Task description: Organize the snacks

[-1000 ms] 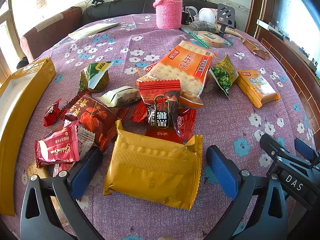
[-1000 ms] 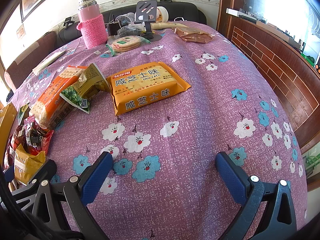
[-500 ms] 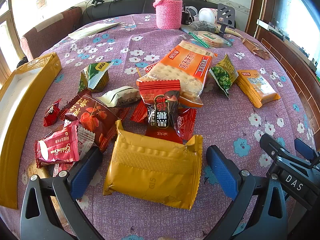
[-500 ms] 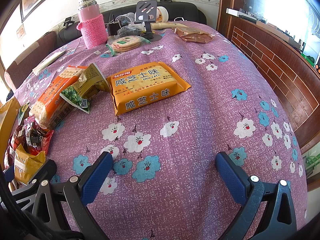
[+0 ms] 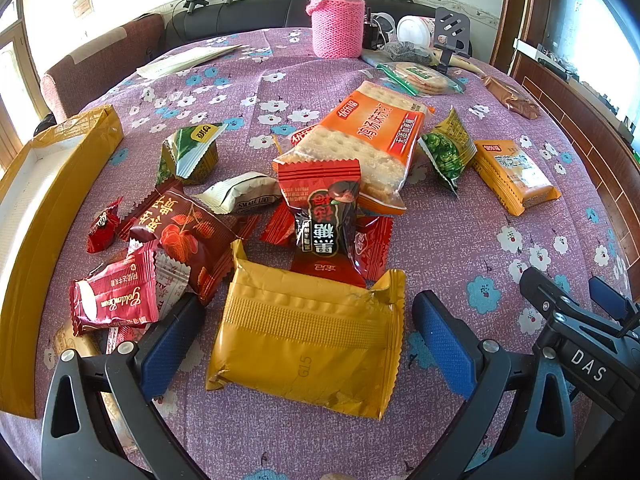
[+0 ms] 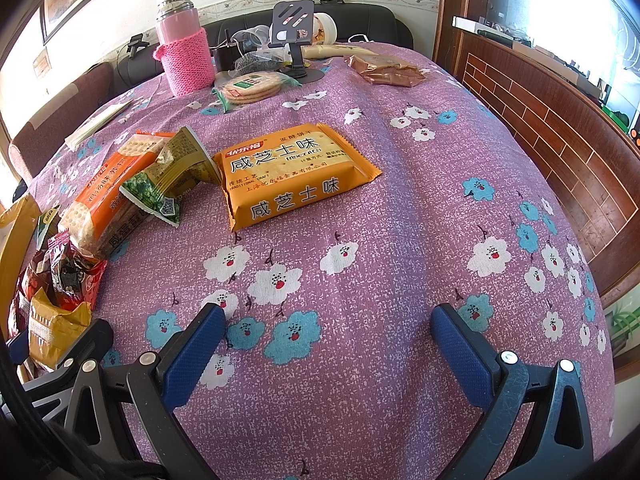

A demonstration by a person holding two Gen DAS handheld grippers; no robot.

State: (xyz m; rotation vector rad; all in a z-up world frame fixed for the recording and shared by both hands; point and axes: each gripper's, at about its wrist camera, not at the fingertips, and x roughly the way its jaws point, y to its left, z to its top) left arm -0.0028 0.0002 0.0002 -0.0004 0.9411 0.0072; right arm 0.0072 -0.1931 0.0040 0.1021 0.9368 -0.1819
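A gold foil packet (image 5: 308,336) lies flat between the fingers of my open left gripper (image 5: 306,308), which do not touch it. Behind it is a heap of snacks: a red candy bag (image 5: 324,216), a dark red packet (image 5: 176,232), a red wrapper (image 5: 112,300), a white bar (image 5: 240,198) and an orange cracker pack (image 5: 376,136). A long yellow box (image 5: 52,216) stands open along the left. My right gripper (image 6: 328,316) hovers open over bare cloth. An orange cheese-biscuit pack (image 6: 292,172) and a green pea packet (image 6: 160,188) lie ahead of it.
At the far side stand a pink knitted thermos (image 5: 336,20), a phone stand (image 6: 292,28), a bag of round crackers (image 6: 250,88) and a brown packet (image 6: 388,72). A wooden panel wall (image 6: 560,140) runs along the right. The right gripper's body (image 5: 580,344) sits beside my left one.
The yellow box has slid a little in from the left toward the snack heap. Both grippers stay open and hold their places.
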